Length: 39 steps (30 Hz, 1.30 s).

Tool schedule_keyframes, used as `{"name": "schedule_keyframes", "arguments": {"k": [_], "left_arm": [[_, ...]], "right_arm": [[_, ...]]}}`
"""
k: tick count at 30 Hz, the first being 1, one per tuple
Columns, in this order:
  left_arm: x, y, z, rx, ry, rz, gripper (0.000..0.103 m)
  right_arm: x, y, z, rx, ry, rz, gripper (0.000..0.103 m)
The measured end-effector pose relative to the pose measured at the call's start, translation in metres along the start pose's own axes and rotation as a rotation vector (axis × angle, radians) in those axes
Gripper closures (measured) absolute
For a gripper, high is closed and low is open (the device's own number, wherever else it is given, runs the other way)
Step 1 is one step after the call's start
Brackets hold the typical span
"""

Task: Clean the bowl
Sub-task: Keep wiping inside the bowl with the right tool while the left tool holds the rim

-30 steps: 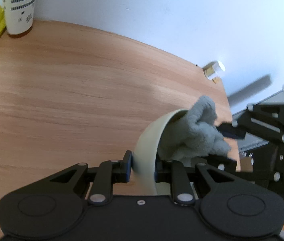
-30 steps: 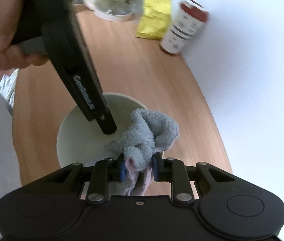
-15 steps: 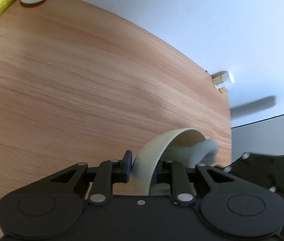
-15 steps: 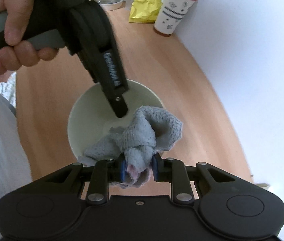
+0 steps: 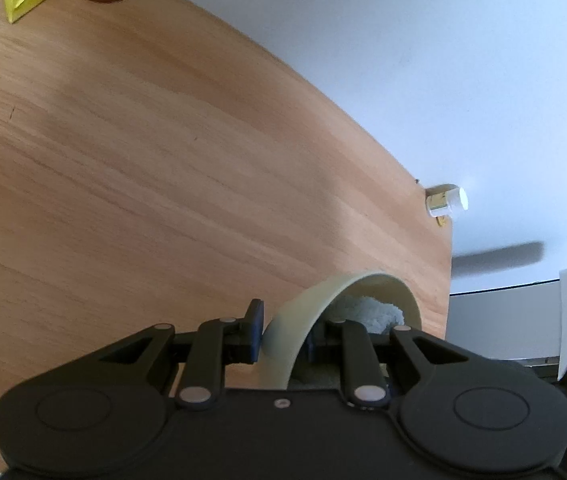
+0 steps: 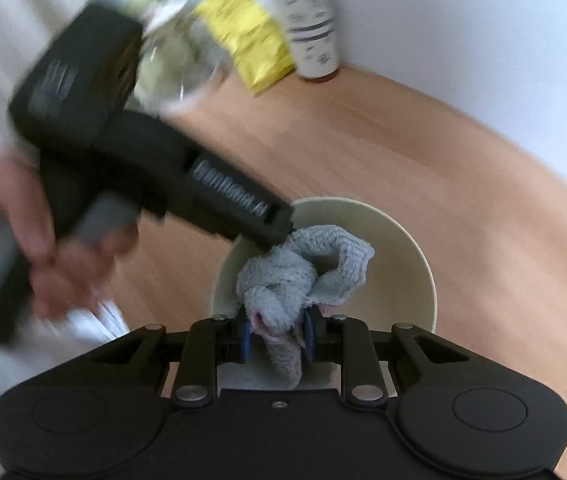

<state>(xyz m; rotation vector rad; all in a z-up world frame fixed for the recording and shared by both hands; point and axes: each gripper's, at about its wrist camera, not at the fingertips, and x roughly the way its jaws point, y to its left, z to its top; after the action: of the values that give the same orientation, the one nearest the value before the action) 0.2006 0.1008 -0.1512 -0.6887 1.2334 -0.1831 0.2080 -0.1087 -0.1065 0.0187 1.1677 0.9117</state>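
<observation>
Cloth [image 6: 303, 272], grey and crumpled with a pinkish fold low down, is sitting clamped between the blue pads of the right gripper [image 6: 276, 338], and its bunched bulk is pressing into the hollow of the pale cream bowl [image 6: 399, 240]. The left gripper [image 5: 283, 338] is clenching the bowl's rim [image 5: 283, 336], one finger outside the wall and the other inside; in the left wrist view the bowl is tipping on edge, its opening facing right, with a little of the cloth showing inside it. In the right wrist view the left gripper's black body is reaching in from the upper left to the near-left rim, with the person's left hand [image 6: 43, 248] wrapping its grey handle, all of it blurred. Beneath the bowl a light wooden table [image 5: 143, 160] is spreading out, its grain running in long streaks, and it is meeting a plain white wall [image 5: 403, 60] along its far edge. At the table's far corner a white paper cup [image 6: 311, 24] with a dark red lid and dark blue bands and small motifs is standing against the wall, just beside a crinkled yellow packet [image 6: 251, 36] and some blurred clear glassware [image 6: 179, 48]. White lettering is running along the left gripper's body, too smeared to read; any print on the cup is likewise too small to read. A small white-capped fitting [image 5: 447, 200] is projecting from the wall near the table's right end.
</observation>
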Motion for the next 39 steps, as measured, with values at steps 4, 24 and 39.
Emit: {"name": "schedule_keyframes", "arguments": {"k": [4, 24, 39], "left_arm": [[0.0, -0.002, 0.0, 0.019, -0.013, 0.03, 0.084], [0.005, 0.005, -0.008, 0.014, 0.032, 0.065, 0.085], [0.002, -0.001, -0.007, 0.097, 0.016, 0.05, 0.086]], "right_arm": [[0.003, -0.01, -0.011, 0.175, -0.051, 0.073, 0.076], [0.044, 0.033, -0.008, -0.218, 0.137, -0.35, 0.076], [0.021, 0.036, -0.007, -0.314, 0.096, -0.35, 0.076]]}}
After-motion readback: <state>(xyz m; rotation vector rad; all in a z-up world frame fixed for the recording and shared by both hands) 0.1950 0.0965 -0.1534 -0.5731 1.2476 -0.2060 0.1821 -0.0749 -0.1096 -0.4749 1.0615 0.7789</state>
